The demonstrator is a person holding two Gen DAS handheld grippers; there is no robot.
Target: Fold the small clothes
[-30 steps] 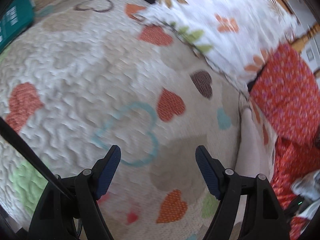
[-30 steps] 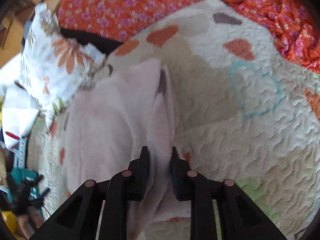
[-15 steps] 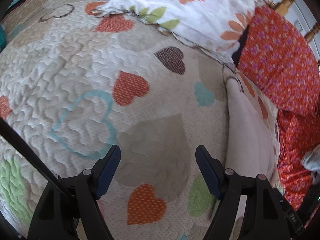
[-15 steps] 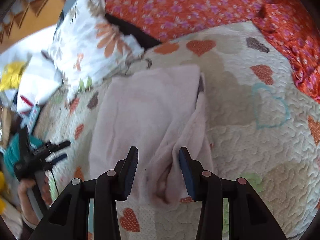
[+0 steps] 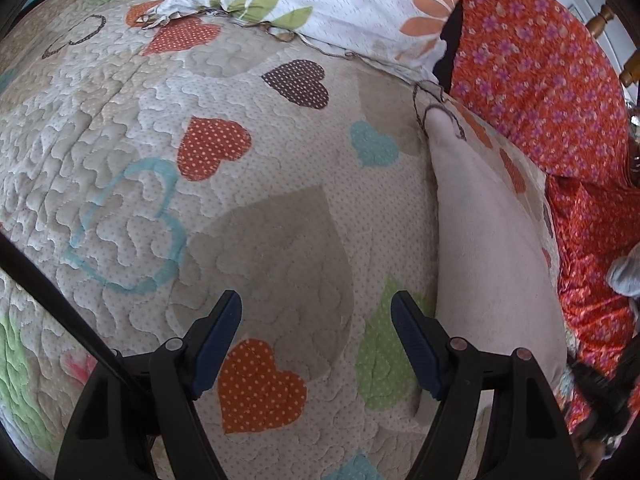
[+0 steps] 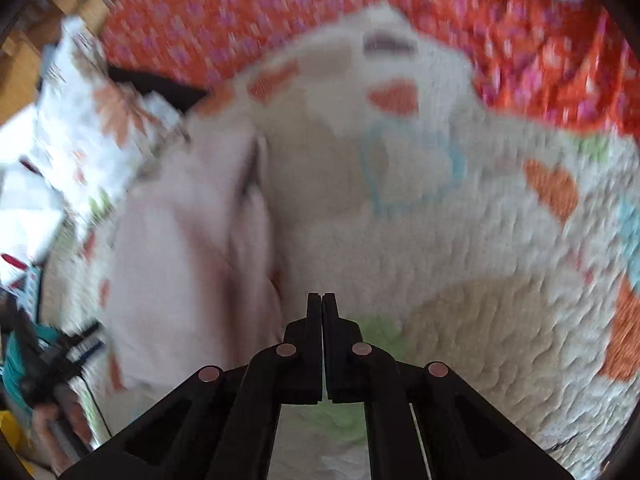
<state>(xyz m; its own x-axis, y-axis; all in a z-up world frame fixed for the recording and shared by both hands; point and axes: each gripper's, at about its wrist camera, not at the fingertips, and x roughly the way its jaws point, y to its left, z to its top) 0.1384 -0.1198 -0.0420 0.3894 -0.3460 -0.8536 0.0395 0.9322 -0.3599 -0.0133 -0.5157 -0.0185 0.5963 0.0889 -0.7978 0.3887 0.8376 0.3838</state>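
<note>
While the right view is smeared by motion blur, the right gripper shows its jaws pressed together with nothing between them; they have just closed, empty. The pale pink garment lies on the heart-patterned quilt of the bed, to the left of those jaws and just beside them, not in them. Half a second ago the jaws stood apart with a fold of the garment lying between them; the gripper has since shifted rightward, off the cloth.

In the left wrist view, the left gripper has its jaws spread wide over bare quilt, nothing between them. The garment runs just right of the right-hand blue pad, partly behind that finger; contact cannot be told. Its long axis runs from the near edge up and away toward the floral pillow, narrowing at the far end. An orange flowered fabric lies beyond it on the right.

Compared with a second ago, the garment occupies much more of the left view and sits closer to the left jaws, whose spread is unchanged.
</note>
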